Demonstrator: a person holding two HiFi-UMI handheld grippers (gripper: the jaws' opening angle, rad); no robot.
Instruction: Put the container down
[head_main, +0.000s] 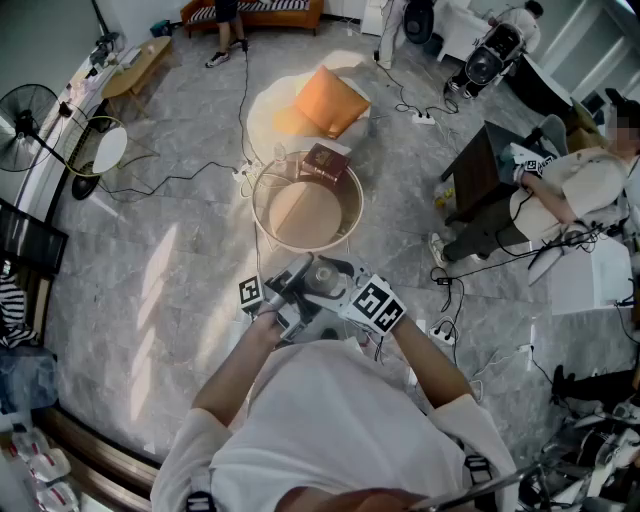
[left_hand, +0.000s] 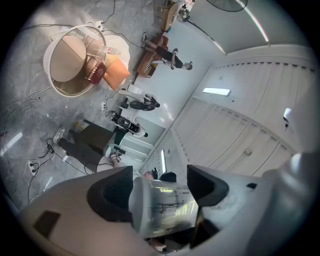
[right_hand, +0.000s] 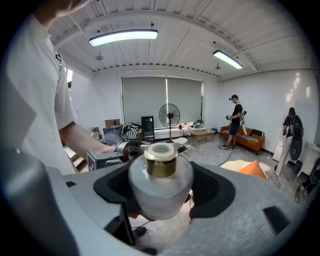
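Right gripper (right_hand: 161, 186) is clamped on the container (right_hand: 161, 200): its two dark curved pads hug the jar's sides. Jar is round & fat, made of cloudy white glass or plastic, w/ a shiny gold neck (right_hand: 161, 161) on top & a pale ring round the mouth. In the right gripper view it stands upright, right in the middle btwn the jaws.

Left gripper (left_hand: 161, 195) grips the same jar from the other side. In the left gripper view the jar lies tilted btwn the jaws. Its see-through wall shows thin dark print, & the black pads touch it on both sides. Gripper bodies are smooth grey plastic.

Head view: both grippers meet nose to nose in front of the person's chest, marker cubes out to the L & R. The jar is in the middle btwn them, up in the air over the floor (head_main: 170, 270). Floor is grey stone w/ a shiny, cloudy pattern. Just ahead on the floor sits a round tub (head_main: 258, 215) w/ a clear rim & tan inside. A dark red box (head_main: 325, 160) rests on its far edge. Past that lies a soft orange cushion (head_main: 332, 100) on a pale round mat (head_main: 265, 120).
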